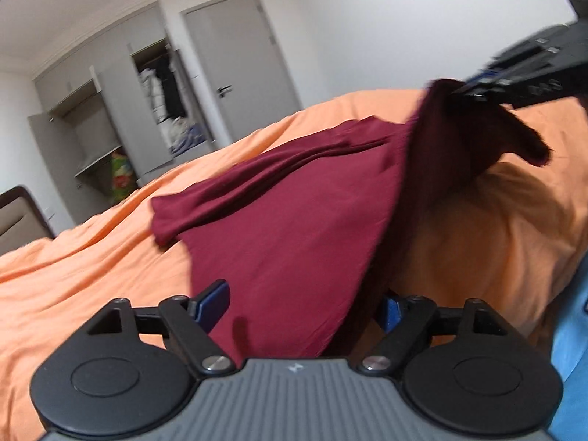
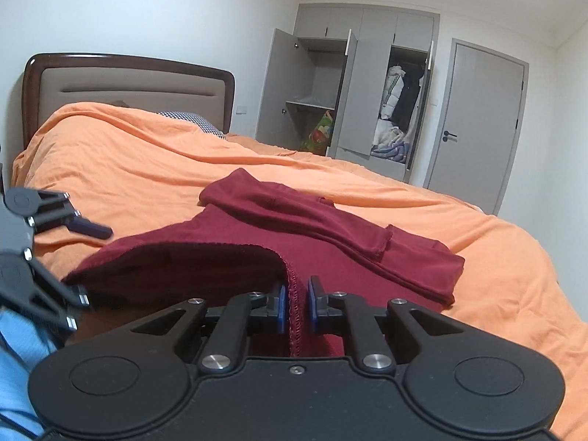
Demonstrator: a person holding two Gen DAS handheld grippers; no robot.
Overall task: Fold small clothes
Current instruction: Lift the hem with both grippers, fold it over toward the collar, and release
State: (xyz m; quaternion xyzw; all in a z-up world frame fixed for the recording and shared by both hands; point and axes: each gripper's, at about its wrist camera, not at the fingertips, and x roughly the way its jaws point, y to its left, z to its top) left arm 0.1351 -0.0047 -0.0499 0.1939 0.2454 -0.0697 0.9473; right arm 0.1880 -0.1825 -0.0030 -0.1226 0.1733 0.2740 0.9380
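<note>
A dark red garment (image 2: 330, 235) lies crumpled on the orange bed cover (image 2: 147, 169), one sleeve folded across it. My right gripper (image 2: 297, 303) is shut on its stitched hem. In the left wrist view that gripper (image 1: 466, 90) holds the hem corner lifted off the bed, so the garment (image 1: 294, 202) hangs like a tent. My left gripper (image 1: 301, 307) stands open with its blue pads (image 1: 213, 301) wide apart and the cloth draped between them. From the right wrist view, the left gripper (image 2: 88, 261) sits at the raised edge's left end, its jaws spread.
The orange bed cover (image 1: 92, 275) spreads wide around the garment. A padded headboard (image 2: 128, 84) stands at the far end, beside an open grey wardrobe (image 2: 349, 92) holding clothes and a closed door (image 2: 477, 121). A person's blue sleeve (image 2: 18, 349) is close behind the left gripper.
</note>
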